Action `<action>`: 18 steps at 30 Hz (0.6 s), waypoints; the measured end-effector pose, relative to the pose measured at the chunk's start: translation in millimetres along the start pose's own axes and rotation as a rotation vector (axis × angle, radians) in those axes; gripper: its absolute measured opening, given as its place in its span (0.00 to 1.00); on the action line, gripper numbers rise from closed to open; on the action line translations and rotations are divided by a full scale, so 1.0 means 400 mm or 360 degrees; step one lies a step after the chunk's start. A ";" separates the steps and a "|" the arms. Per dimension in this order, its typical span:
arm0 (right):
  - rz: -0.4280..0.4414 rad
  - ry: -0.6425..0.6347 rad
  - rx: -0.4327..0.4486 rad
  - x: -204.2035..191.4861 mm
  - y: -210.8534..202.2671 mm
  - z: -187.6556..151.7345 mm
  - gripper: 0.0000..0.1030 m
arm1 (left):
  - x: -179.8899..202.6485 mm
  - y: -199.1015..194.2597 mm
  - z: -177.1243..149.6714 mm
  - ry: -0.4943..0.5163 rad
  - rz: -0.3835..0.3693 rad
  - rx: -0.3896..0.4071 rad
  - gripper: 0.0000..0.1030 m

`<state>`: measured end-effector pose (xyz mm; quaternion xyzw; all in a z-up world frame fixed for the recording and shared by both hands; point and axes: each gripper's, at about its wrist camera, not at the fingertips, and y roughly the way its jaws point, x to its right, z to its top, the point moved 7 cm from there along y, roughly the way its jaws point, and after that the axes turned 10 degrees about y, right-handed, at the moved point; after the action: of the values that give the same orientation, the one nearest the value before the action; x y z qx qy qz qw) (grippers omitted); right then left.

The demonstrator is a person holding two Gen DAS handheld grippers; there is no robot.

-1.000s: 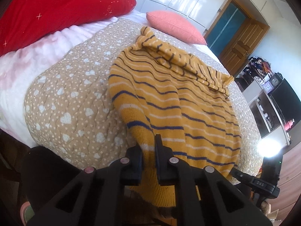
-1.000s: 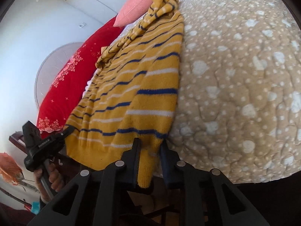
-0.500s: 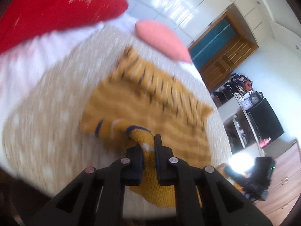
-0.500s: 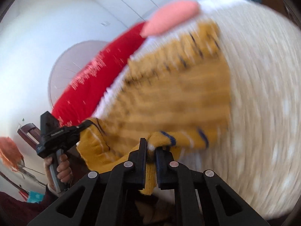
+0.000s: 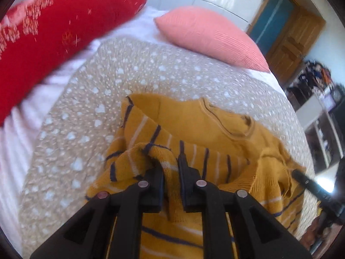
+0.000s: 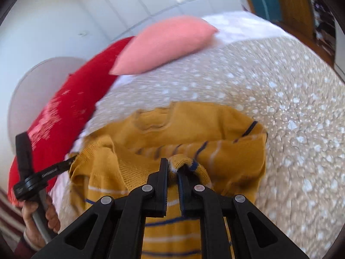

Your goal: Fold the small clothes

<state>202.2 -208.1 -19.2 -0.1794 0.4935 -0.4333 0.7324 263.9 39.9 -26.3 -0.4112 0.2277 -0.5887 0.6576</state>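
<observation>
Sweater: the yellow striped sweater [image 5: 194,127] lies on the spotted quilt [image 5: 86,112], near the quilt's middle, its neckline toward the pink pillow [image 5: 207,36] and well short of it.
Fold: you hold the hem end up over the sweater's own chest, so the body doubles over itself; by the look of it this is the bottom-to-top fold, hem not yet laid down.
Why two corners: one hem corner in each tool keeps the edge stretched level, so it can land square against the neckline (a single pinch would let it sag).
Left gripper [image 5: 171,166]: jaws narrow, pinched on a bunched striped hem corner; fabric drapes down between and below the fingers.
Right gripper [image 6: 172,168]: jaws nearly together, clamped on the other hem corner; a knit fold with a blue stripe pokes up between the tips. These jaws have just been closing tighter, the cloth between them.
Landmarks: the red pillow [image 5: 54,28] sits beyond the sweater, on the left gripper's side, apart from it; nothing else lies on the quilt near the sweater.
Risk: a thin pinch on loose knit may slip, in my judgement, if you pull the corners apart.
Blur: both views are smeared, so stripe detail is uncertain.
</observation>
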 end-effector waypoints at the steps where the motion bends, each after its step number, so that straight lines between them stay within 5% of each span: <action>1: 0.0017 0.0060 -0.0010 0.014 0.018 0.014 0.09 | -0.009 0.010 0.011 -0.0039 -0.0040 0.0000 0.14; 4: 0.0101 0.0274 -0.0028 0.064 0.059 0.046 0.10 | -0.032 0.018 0.046 -0.0150 -0.0147 0.0037 0.30; 6: 0.0147 0.0390 -0.0036 0.089 0.081 0.068 0.10 | -0.053 0.000 0.078 -0.0211 -0.0153 0.0113 0.56; 8: 0.0198 0.0476 -0.0022 0.102 0.088 0.088 0.11 | -0.093 -0.026 0.109 -0.0323 -0.0176 0.0221 0.70; 13: 0.0306 0.0612 0.0013 0.112 0.084 0.134 0.27 | -0.147 -0.032 0.106 -0.0424 -0.0187 0.0188 0.72; 15: 0.0268 0.0610 0.0082 0.122 0.060 0.156 0.60 | -0.138 -0.045 0.083 -0.0306 -0.0119 0.0172 0.72; 17: 0.0204 0.0642 0.0204 0.147 0.021 0.177 0.83 | -0.120 -0.064 0.053 -0.0180 -0.0064 0.0160 0.72; 18: 0.0157 0.0669 0.0249 0.165 0.002 0.183 0.83 | -0.107 -0.078 0.035 -0.0118 -0.0055 0.0158 0.72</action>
<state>275.9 -273.4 -24.3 -0.0036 0.6083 -0.4618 0.6455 247.7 86.0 -1.1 -0.4036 0.1666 -0.5948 0.6750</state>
